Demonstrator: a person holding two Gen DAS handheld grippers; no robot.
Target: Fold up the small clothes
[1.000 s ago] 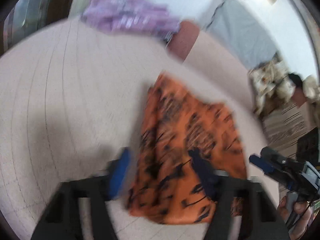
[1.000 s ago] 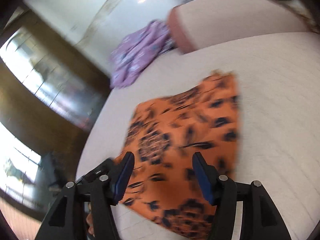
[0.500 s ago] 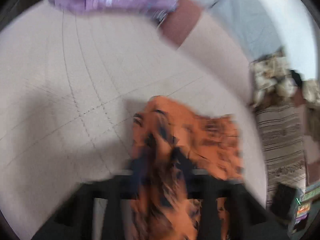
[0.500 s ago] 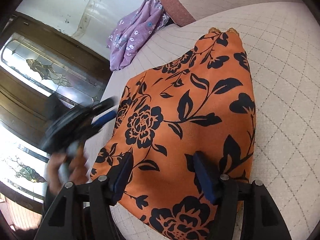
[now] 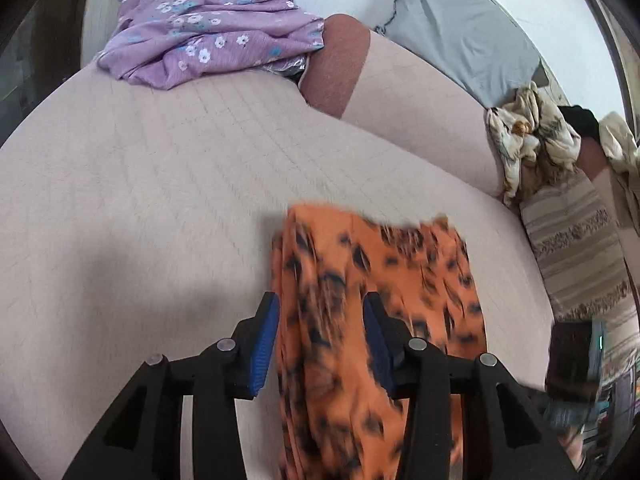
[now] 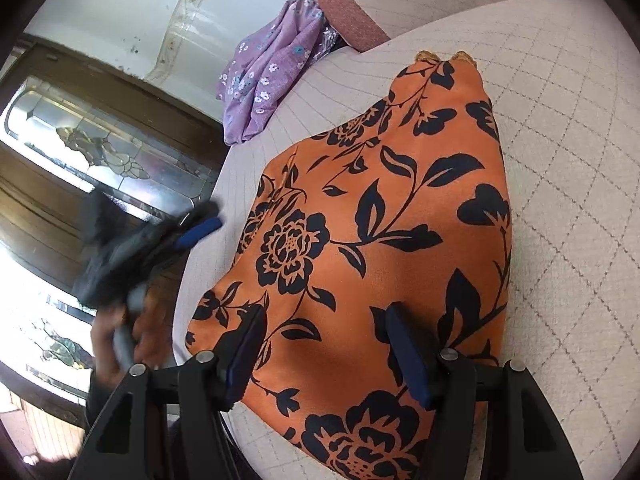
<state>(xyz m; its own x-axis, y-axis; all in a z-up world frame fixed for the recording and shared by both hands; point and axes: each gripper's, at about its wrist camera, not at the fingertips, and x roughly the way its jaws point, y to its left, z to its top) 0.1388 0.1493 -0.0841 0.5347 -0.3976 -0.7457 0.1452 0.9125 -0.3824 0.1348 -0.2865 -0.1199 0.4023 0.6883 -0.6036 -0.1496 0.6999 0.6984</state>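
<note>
An orange garment with a black flower print [image 6: 384, 216] lies on the cream quilted cushion [image 6: 560, 160]. In the left wrist view the garment [image 5: 372, 300] is blurred, with a fold along its left side. My left gripper [image 5: 318, 340] is open over the garment's left edge, with cloth between its blue pads [image 5: 264, 344]. It shows blurred at the left of the right wrist view [image 6: 192, 228]. My right gripper [image 6: 320, 356] is open just above the garment's near end.
A crumpled purple flowered garment [image 5: 208, 28] lies at the far end of the cushion [image 5: 140, 200], next to a reddish bolster [image 5: 340, 68]. More crumpled clothes [image 5: 532, 140] and a striped cloth [image 5: 580, 248] lie to the right. A dark wooden glazed door [image 6: 80, 152] stands at the left.
The left gripper dropped toward the garment's left edge and its view is now sharper. The right gripper came closer over the garment's near end. The garment's left side is now folded over.
</note>
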